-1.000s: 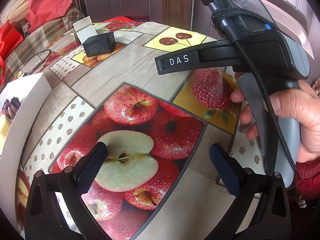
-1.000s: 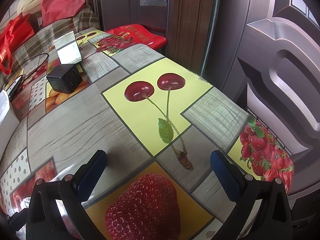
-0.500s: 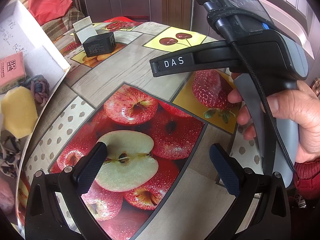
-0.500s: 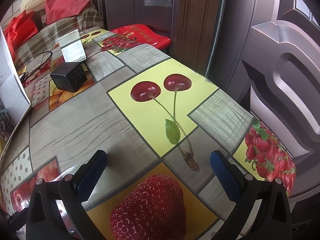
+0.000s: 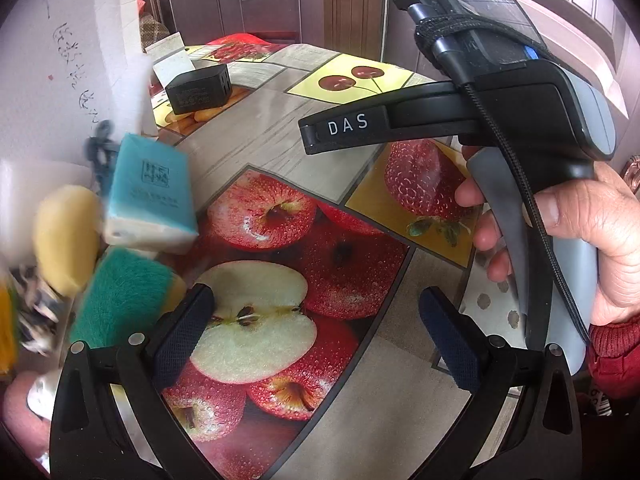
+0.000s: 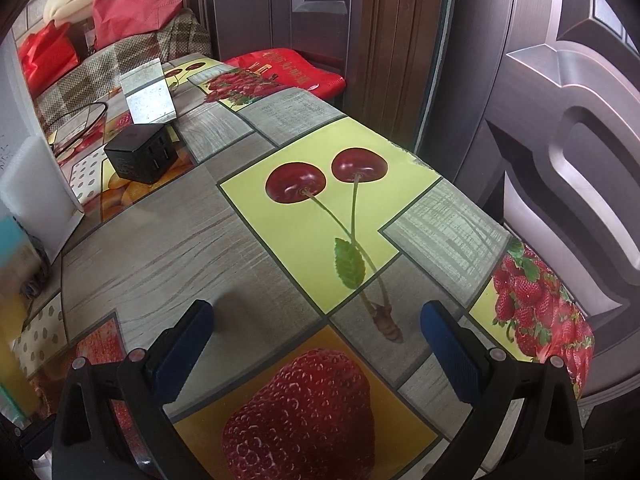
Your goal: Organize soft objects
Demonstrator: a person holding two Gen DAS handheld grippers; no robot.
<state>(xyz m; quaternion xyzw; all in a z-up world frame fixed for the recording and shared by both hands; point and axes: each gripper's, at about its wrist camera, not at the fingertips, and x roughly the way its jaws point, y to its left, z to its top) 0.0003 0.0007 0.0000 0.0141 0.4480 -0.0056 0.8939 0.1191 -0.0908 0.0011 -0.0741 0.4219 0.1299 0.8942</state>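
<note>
Soft objects tumble out of a tipped white box [image 5: 60,80] at the left of the left wrist view, blurred by motion: a blue tissue pack [image 5: 150,196], a green and yellow scrub sponge [image 5: 120,296], a yellow sponge [image 5: 66,236], a pink soft thing [image 5: 20,412] at the bottom left. My left gripper [image 5: 316,332] hovers open over the apple print with nothing between its fingers, just right of the green sponge. My right gripper [image 6: 320,344] is open and empty over the strawberry print; a hand holds its body [image 5: 540,120] in the left wrist view.
The table [image 6: 160,248] wears a fruit-print oilcloth. A black charger block [image 6: 142,158] and a small standing mirror [image 6: 148,96] sit at the far left. A red cushion [image 6: 288,66] lies beyond the table. A dark door [image 6: 560,120] stands close on the right.
The white box at the left has tipped further over, and the tissue pack and sponges have spilled from it toward the table beside my left gripper. Both grippers have stayed open and nearly still.
</note>
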